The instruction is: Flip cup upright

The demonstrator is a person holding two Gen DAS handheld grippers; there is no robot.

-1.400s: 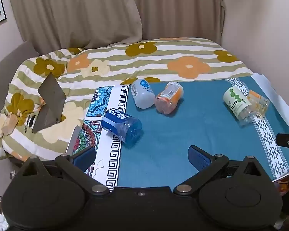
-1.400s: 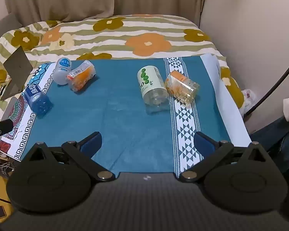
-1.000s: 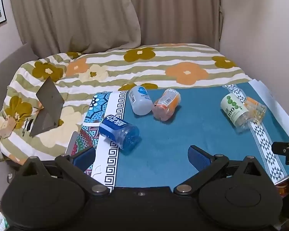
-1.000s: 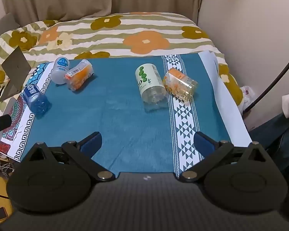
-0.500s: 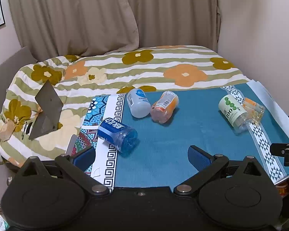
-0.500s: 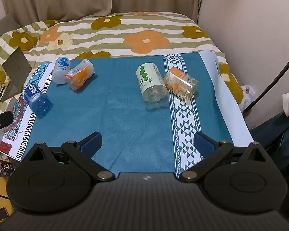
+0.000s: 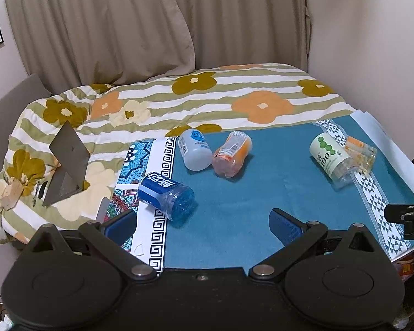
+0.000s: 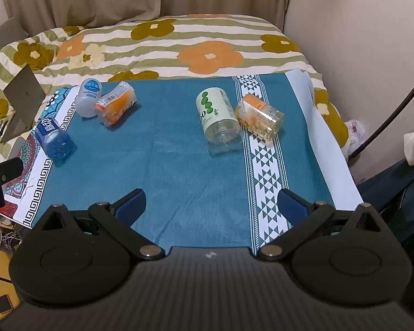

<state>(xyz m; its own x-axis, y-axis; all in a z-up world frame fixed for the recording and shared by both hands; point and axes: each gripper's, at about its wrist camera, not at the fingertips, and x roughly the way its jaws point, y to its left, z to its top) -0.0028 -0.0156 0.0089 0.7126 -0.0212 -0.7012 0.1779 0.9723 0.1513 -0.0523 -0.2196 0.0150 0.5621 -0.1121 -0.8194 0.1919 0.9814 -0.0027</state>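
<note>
Several plastic cups lie on their sides on a teal cloth. A blue cup lies at the left on the patterned border. A white cup and an orange cup lie side by side behind it. A green-dotted white cup and a clear orange cup lie at the right. My left gripper is open and empty, just in front of the blue cup. My right gripper is open and empty, well short of the right pair.
The cloth lies over a floral striped quilt with curtains behind and a wall at the right. A grey folded stand sits on the quilt at the left. A black cable runs past the bed's right side.
Both grippers have pulled back and tilted up a little, so the cups sit lower and farther in the views. The cups have not moved. Both grippers stay open.
</note>
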